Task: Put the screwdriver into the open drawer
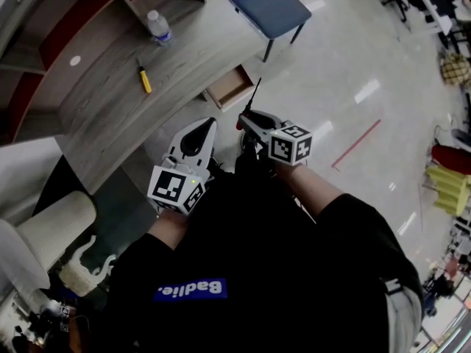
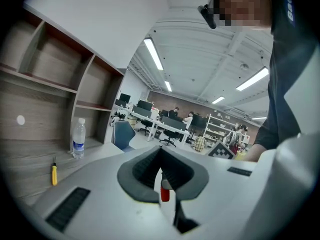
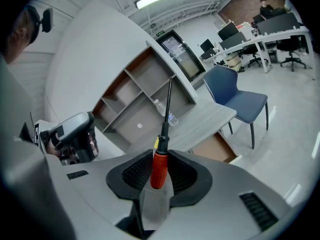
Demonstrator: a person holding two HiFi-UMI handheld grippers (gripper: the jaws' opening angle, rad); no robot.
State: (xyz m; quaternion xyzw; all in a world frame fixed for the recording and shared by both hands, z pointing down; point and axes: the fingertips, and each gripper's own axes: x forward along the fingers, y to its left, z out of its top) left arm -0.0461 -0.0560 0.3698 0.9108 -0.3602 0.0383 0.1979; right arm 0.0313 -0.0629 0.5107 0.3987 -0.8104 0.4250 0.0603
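My right gripper (image 3: 160, 156) is shut on a screwdriver (image 3: 159, 166) with a red handle; its black shaft sticks out past the jaws. In the head view this gripper (image 1: 246, 120) is close to my body, and the screwdriver (image 1: 254, 94) points at the open wooden drawer (image 1: 229, 87) under the desk edge. The drawer (image 3: 215, 149) also shows beyond the jaws, apart from the tip. My left gripper (image 1: 202, 127) hangs beside it, shut (image 2: 161, 156). A small red bit shows low in its slit; what it is I cannot tell.
A grey wood desk (image 1: 110, 101) carries a yellow screwdriver (image 1: 144, 78) and a water bottle (image 1: 158, 26), with open shelves behind. A blue chair (image 1: 268, 6) stands just past the drawer. A white chair (image 1: 44, 234) is at my left. Glossy floor spreads to the right.
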